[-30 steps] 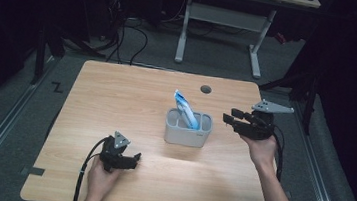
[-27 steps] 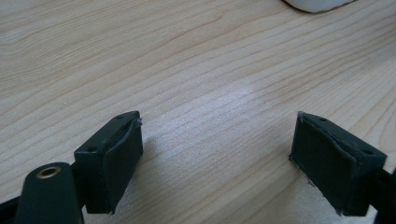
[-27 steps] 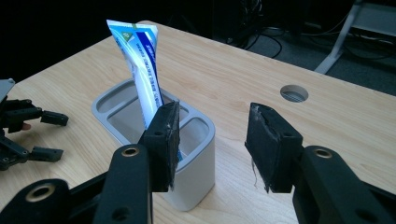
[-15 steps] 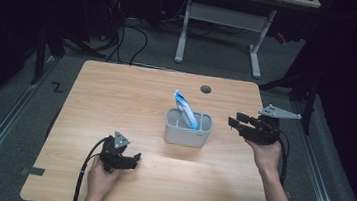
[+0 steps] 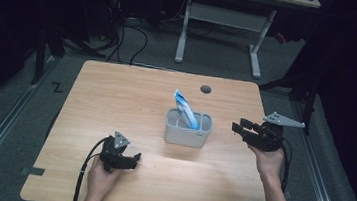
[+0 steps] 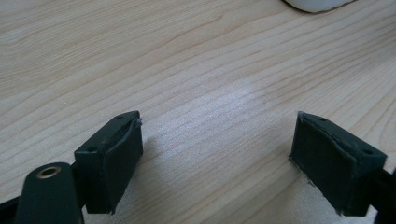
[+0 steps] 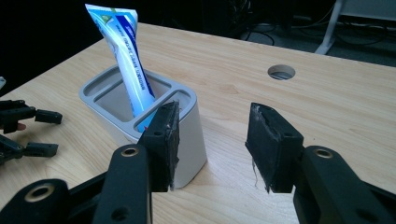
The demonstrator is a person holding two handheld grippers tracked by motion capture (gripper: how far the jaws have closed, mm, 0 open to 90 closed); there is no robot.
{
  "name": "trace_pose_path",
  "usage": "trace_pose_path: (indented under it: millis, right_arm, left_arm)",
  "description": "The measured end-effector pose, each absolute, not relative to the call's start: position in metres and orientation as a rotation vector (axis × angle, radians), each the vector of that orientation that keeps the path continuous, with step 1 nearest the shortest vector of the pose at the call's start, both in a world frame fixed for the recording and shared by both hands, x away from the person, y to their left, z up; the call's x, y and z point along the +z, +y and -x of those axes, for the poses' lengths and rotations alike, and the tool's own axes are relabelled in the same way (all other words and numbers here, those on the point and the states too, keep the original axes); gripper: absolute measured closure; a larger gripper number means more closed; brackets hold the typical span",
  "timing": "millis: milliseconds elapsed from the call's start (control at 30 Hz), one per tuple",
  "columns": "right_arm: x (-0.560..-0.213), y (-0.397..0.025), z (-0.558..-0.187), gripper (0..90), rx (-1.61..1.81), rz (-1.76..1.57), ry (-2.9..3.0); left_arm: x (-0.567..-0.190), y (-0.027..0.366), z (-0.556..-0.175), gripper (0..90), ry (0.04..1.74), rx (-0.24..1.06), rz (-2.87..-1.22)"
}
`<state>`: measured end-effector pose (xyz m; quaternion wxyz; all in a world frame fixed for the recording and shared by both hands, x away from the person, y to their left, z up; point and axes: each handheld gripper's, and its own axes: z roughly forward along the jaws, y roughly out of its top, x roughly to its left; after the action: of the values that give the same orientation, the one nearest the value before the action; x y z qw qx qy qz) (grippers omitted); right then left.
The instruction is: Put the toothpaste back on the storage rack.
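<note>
Toothpaste tube (image 5: 184,108) seen standing tilted in right-hand compartment of grey holder (image 5: 187,129), mid-desk; white-blue tube top leaned toward far left. Holder set on wooden desk (image 5: 116,99), cable hole (image 5: 206,89) located behind it. Right tool (image 5: 242,129) held just beside holder's right side, jaws parted moderately, nothing gripped; tube viewed past its left jaw (image 7: 135,70). Left tool (image 5: 132,159) rested low on near desk, well apart from holder, jaws spread wide, empty.
</note>
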<state>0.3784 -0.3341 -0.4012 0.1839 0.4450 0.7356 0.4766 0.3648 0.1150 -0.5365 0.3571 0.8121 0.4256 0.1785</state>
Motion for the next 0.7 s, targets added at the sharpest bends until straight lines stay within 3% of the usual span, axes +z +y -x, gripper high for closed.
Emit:
trace_pose_path:
  millis: [700]
  right_arm:
    - [-0.431,-0.349,-0.364,54.3,1.365,-1.338,2.025]
  left_arm:
    - [-0.537,0.115,-0.365,16.9,1.100,0.461,-2.094]
